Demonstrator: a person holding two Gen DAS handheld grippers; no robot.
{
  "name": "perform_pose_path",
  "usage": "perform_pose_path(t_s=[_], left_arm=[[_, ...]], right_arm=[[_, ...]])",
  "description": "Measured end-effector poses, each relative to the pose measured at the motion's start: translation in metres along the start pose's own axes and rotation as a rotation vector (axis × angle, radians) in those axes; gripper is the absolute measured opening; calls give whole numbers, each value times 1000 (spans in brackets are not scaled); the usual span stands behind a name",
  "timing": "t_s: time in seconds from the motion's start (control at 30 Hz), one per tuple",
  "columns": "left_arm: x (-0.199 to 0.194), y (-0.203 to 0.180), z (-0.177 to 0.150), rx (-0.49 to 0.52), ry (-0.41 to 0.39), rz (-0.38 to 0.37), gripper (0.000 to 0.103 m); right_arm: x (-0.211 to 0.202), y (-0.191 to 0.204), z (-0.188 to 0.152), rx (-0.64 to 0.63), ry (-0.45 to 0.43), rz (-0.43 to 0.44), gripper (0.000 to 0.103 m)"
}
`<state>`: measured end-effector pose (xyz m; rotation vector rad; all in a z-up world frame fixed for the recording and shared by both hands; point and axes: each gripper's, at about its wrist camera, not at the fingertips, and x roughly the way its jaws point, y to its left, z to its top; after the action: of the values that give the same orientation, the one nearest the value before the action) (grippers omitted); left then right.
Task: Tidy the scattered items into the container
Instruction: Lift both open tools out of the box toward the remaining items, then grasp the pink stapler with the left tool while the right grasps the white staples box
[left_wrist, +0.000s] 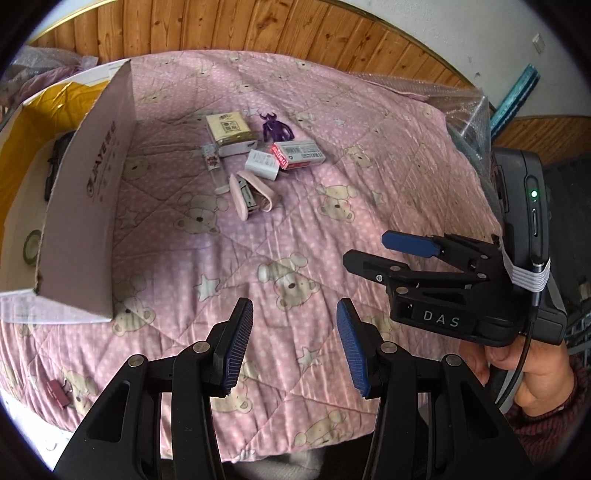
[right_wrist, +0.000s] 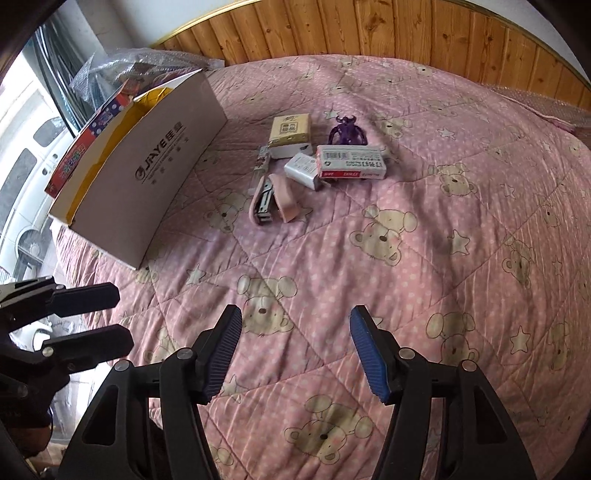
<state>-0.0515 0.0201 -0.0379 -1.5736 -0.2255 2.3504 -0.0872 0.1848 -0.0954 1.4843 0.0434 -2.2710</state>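
Observation:
A white cardboard box (left_wrist: 92, 192) with a yellow inside stands open at the left of a pink bear quilt; it also shows in the right wrist view (right_wrist: 155, 173). A cluster of items lies beside it: a pink stapler (left_wrist: 245, 197) (right_wrist: 264, 201), a tissue pack (left_wrist: 229, 129) (right_wrist: 290, 129), a purple beetle toy (left_wrist: 275, 127) (right_wrist: 347, 133), a red-and-white box (left_wrist: 299, 155) (right_wrist: 352, 162), a small white box (left_wrist: 263, 164) (right_wrist: 302, 168) and a clear tube (left_wrist: 213, 166). My left gripper (left_wrist: 293, 347) is open and empty above the quilt. My right gripper (right_wrist: 295, 354) is open and empty too; it also shows in the left wrist view (left_wrist: 373, 251).
A small maroon binder clip (left_wrist: 59, 393) lies near the quilt's front left edge. A tape roll (left_wrist: 31, 247) and a dark item (left_wrist: 55, 162) sit inside the box. Wood panelling (right_wrist: 332, 29) backs the bed. Bubble wrap (left_wrist: 465, 110) lies at the far right.

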Motion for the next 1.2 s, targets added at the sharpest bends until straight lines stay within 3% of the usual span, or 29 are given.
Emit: perform_pose_path(t_s=[0.23, 0.57, 0.73, 0.93, 1.13, 1.2], left_arm=[[36, 7, 33, -68, -9, -7, 50], [81, 27, 69, -150, -54, 19, 50], [99, 36, 82, -194, -73, 33, 53], [132, 49, 89, -225, -17, 67, 53], [138, 52, 93, -229, -54, 61, 56], [139, 52, 93, -233, -65, 55, 53]], right_arm=[[5, -27, 36, 57, -31, 10, 63], [32, -45, 94, 115, -53, 75, 74], [59, -42, 115, 77, -33, 38, 78], [101, -36, 126, -19, 30, -38, 79], [117, -50, 124, 17, 19, -14, 79], [116, -51, 123, 17, 0, -7, 70]])
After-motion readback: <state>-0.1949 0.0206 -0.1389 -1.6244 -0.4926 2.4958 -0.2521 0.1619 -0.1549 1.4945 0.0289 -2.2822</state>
